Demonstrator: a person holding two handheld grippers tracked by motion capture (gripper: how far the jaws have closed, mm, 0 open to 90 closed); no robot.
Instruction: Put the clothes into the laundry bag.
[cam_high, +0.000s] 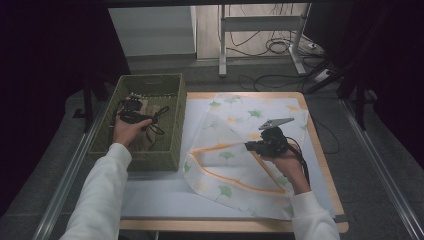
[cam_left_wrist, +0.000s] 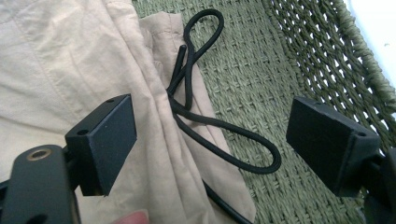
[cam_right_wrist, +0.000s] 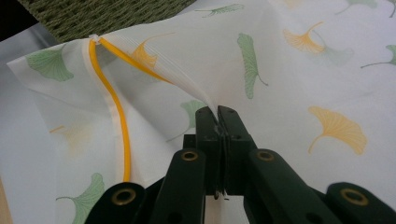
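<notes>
Two hand-held grippers: right (cam_right_wrist: 218, 112) clenching laundry bag's (cam_high: 250, 150) edge, left (cam_left_wrist: 210, 140) gaping above basket (cam_high: 172, 130).

No writing, label, brand or number can be read anywhere — not on the woven basket (cam_high: 170, 107), the beige cloth (cam_left_wrist: 70, 70) in it, or the white bag (cam_right_wrist: 299, 70). The bag carries printed ginkgo leaves in green and orange — a pattern, no lettering.
</notes>
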